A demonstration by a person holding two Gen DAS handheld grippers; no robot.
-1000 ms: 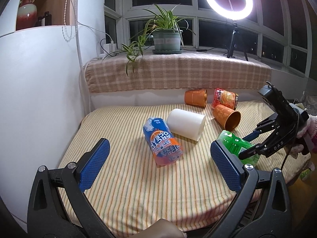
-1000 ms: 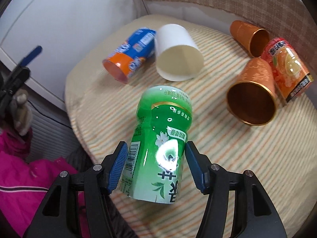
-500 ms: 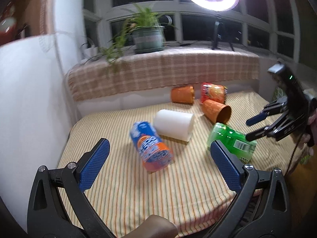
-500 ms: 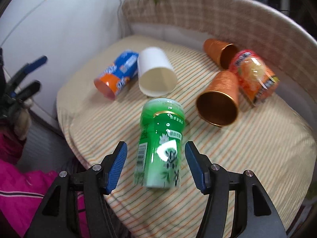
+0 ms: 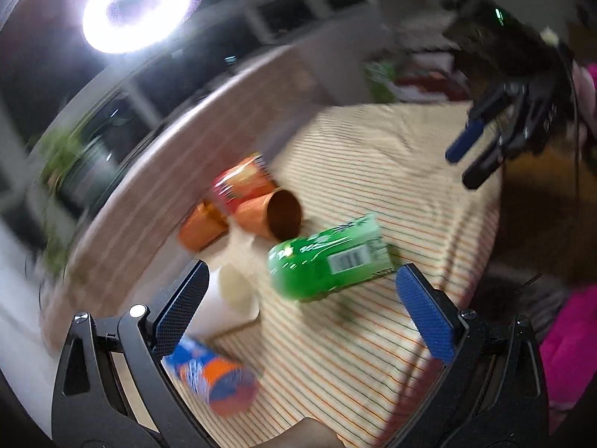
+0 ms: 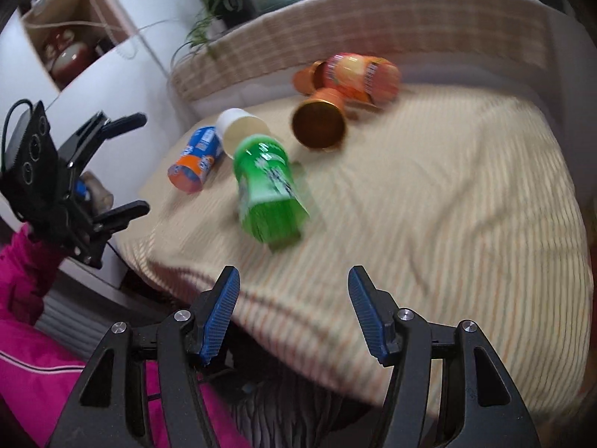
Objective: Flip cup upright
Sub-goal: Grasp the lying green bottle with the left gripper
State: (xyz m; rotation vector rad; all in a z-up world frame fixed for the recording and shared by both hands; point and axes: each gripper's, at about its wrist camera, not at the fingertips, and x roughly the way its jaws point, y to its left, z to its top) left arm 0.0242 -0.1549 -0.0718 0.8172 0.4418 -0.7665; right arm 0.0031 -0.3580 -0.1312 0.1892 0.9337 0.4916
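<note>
6 cups are lying on their sides on the striped cloth [image 6: 466, 171], none upright. The green cup [image 6: 266, 186], which was sitting between the right gripper's [image 6: 293, 313] pads 1.0 s ago, is now lying free on the cloth ahead of that gripper and well apart from it. The right gripper is sitting back near the cloth's front edge, its jaws standing wide apart and gripping nothing. It has pulled away without a flip, so the task looks not yet started in earnest; judging from how things lie, a fresh approach to a cup is needed.

The left gripper [image 5: 300, 298] is also standing wide open and empty. Its view has swung sharply since 1.0 s ago and is now blurring: it is looking across the cloth at the green cup [image 5: 328, 261], with the white cup [image 5: 233, 298] just behind its left pad and the blue-and-orange cup [image 5: 216, 384] low in the frame. It may be turning toward the green cup, but that is only a guess.

Behind the green cup, the copper cup [image 6: 319, 125] is lying with its open mouth facing the right camera, and the red-and-orange cup [image 6: 358, 78] is lying beyond it beside a second copper cup [image 5: 201, 229].

As for writing, the green cup is showing a white barcode label in the left view; its lettering is too blurred to read. The blue-and-orange cup's white lettering is likewise unreadable now.
</note>
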